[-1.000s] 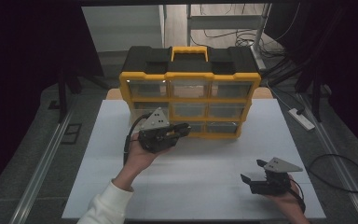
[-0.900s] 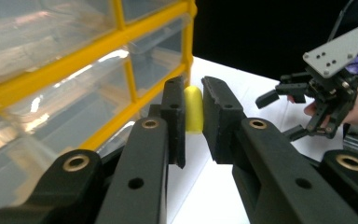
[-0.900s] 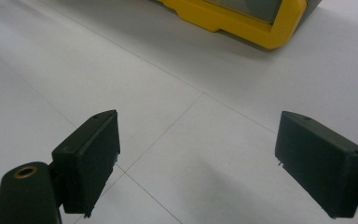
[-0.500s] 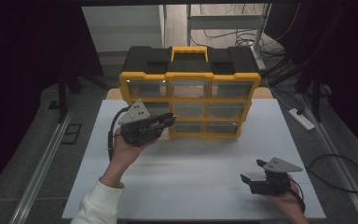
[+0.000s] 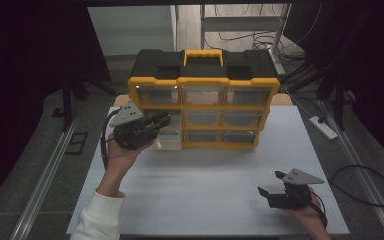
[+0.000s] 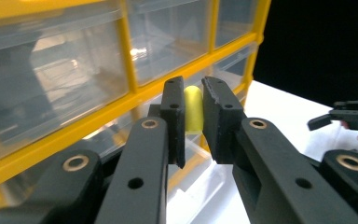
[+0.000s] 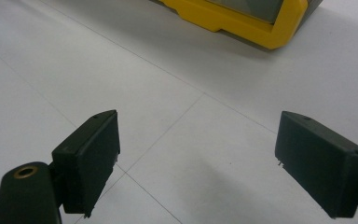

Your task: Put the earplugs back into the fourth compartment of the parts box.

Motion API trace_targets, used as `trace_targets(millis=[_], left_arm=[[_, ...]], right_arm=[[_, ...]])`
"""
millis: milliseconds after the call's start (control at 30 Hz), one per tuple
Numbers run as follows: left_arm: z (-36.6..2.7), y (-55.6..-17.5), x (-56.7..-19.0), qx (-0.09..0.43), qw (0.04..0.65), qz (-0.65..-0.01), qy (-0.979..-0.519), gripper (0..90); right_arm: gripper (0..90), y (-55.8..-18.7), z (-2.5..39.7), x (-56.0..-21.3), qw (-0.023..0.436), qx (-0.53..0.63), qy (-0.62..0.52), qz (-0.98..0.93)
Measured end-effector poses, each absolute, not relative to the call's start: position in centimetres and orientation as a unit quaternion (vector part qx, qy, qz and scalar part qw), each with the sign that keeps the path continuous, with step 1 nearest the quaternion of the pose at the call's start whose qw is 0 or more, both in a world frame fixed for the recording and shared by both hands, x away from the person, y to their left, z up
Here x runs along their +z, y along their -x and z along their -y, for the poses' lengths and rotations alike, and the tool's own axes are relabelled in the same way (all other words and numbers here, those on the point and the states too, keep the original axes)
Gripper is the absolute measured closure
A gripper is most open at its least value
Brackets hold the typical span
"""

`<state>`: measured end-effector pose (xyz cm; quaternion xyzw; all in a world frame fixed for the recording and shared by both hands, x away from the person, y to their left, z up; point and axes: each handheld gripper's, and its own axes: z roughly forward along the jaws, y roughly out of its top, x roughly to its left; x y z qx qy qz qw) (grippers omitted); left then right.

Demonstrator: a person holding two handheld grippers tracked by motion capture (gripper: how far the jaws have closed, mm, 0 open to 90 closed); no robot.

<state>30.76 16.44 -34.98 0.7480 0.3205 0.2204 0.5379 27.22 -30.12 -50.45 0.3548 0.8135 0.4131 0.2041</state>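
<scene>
A yellow and black organizer cabinet (image 5: 203, 102) with clear drawers stands on the white table (image 5: 205, 185), at about 12 o'clock from the table's middle. In the high view the left gripper (image 5: 161, 121) is held up at about 10 o'clock, just in front of the cabinet's left column of drawers. One clear drawer (image 5: 169, 140) in the lower left of the cabinet is pulled out a little toward the person, and the gripper is right above it.

In the left gripper view, the two black jaws of the left gripper (image 6: 194, 116) are almost together and they pinch a small yellow object (image 6: 193, 111) between them. What kind of object it is, I cannot tell; only its rounded top and a part of its side are visible. Behind it are the yellow frame (image 6: 126, 95) and the clear drawer fronts, very near.

The right gripper (image 5: 268, 192) rests low at about 5 o'clock on the table, well apart from the cabinet, held by the person's hand (image 5: 307, 212). In the right gripper view its jaws (image 7: 200, 158) stand wide apart with nothing between them, over the bare white table, and a yellow corner of the cabinet (image 7: 242, 21) is at 12 o'clock.
</scene>
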Motion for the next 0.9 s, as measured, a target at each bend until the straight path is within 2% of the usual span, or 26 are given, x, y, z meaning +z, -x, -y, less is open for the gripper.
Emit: trace_targets(millis=[433, 733, 833, 867, 900], left_arm=[[-17.9, -32.9, -37.0, 0.228, 0.499, -0.369, -0.75, 78.4], [-18.0, -33.2, -37.3, 0.226, 0.494, -0.373, -0.752, 77.8], [-17.9, -33.2, -37.3, 0.223, 0.497, -0.369, -0.753, 70.0], [-17.9, -33.1, -37.3, 0.221, 0.499, -0.368, -0.753, 70.0], [-17.9, -33.1, -37.3, 0.219, 0.503, -0.364, -0.753, 55.8]], right_arm=[[14.7, -27.2, 30.1, -50.5, 0.205, 0.412, -0.354, -0.814], [14.7, -27.2, 30.1, -50.5, 0.204, 0.412, -0.354, -0.814], [14.7, -27.2, 30.2, -50.5, 0.205, 0.413, -0.354, -0.814], [14.7, -27.2, 30.1, -50.5, 0.205, 0.413, -0.354, -0.814], [14.7, -27.2, 30.1, -50.5, 0.205, 0.412, -0.354, -0.814]])
